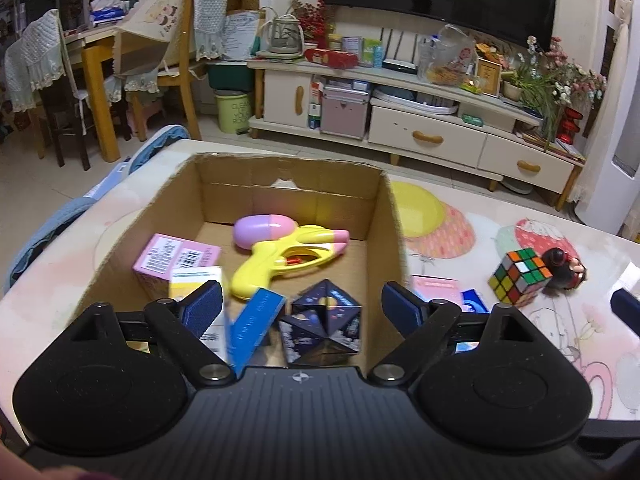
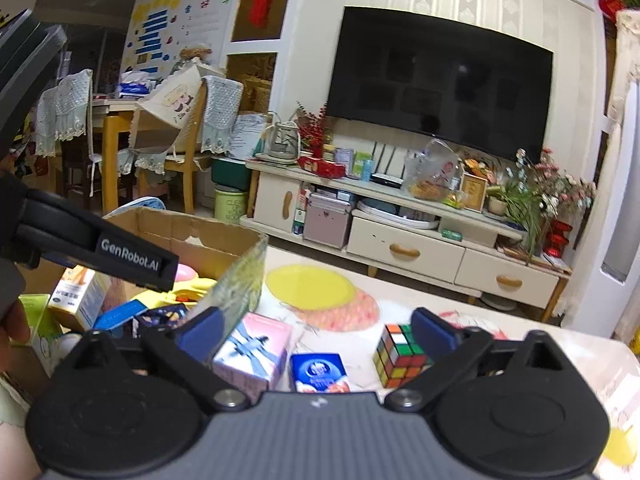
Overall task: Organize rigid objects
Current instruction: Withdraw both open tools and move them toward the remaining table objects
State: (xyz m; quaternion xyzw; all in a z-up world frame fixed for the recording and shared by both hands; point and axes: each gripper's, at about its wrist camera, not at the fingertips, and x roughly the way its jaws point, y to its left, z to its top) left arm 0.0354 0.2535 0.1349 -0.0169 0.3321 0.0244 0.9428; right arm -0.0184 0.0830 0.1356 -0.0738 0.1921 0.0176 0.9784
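My left gripper (image 1: 302, 306) hangs open over the near end of a cardboard box (image 1: 384, 216). In the box lie a yellow and pink water gun (image 1: 280, 256), a pink carton (image 1: 168, 260), a dark star-printed cube (image 1: 320, 328) and a blurred blue pack (image 1: 256, 328), which no pad touches. My right gripper (image 2: 318, 330) is open above the table to the right of the box, with nothing in it. Below it sit a pink carton (image 2: 256, 352), a small blue pack (image 2: 318, 372) and a Rubik's cube (image 2: 400, 354).
A dark figurine (image 1: 562, 270) stands against the Rubik's cube (image 1: 520, 276). The table (image 1: 460, 360) has a patterned cover. Beyond it stand a TV cabinet (image 2: 404, 248) and wooden chairs (image 1: 176, 80). A hand (image 2: 16, 320) shows at the left edge.
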